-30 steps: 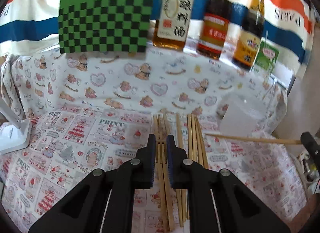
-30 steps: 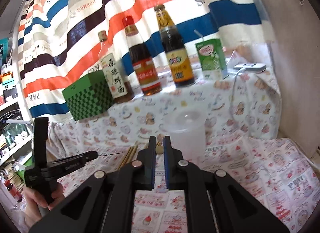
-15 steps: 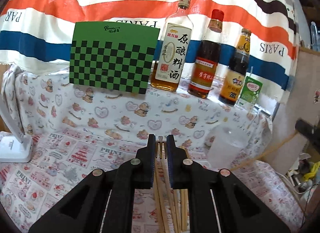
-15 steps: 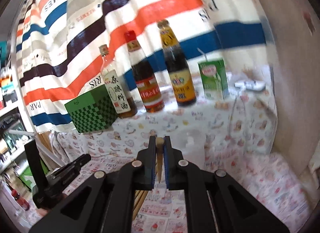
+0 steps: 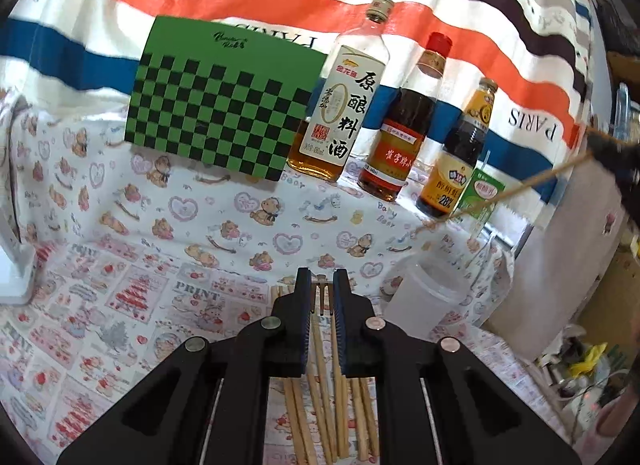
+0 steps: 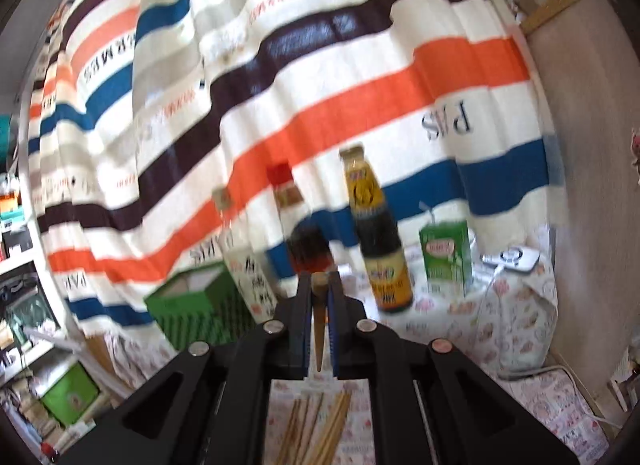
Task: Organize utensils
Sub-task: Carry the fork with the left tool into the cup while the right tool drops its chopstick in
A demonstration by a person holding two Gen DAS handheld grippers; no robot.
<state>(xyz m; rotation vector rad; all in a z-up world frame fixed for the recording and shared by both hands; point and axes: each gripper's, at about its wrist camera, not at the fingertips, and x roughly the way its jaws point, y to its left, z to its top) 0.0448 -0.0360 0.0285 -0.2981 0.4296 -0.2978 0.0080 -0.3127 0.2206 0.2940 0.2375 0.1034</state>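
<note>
Several wooden chopsticks (image 5: 320,397) lie side by side on the printed tablecloth below my left gripper (image 5: 321,283); they also show in the right wrist view (image 6: 316,425). The left jaws stand nearly shut, with one chopstick (image 5: 321,297) seen between them. My right gripper (image 6: 319,279) is shut on a chopstick (image 6: 319,317) and holds it high; in the left wrist view this chopstick (image 5: 508,193) slants down from the right gripper (image 5: 612,161) above a translucent plastic cup (image 5: 424,301).
A green checkered box (image 5: 224,105), three sauce bottles (image 5: 344,105) and a green drink carton (image 5: 480,197) stand along the back ledge before a striped cloth. A white lamp base (image 5: 12,277) sits at the left. Clutter lies off the table's right edge.
My right gripper has lifted its chopstick well above the table and tilted up. My left gripper has risen and pulled back from the pile of chopsticks.
</note>
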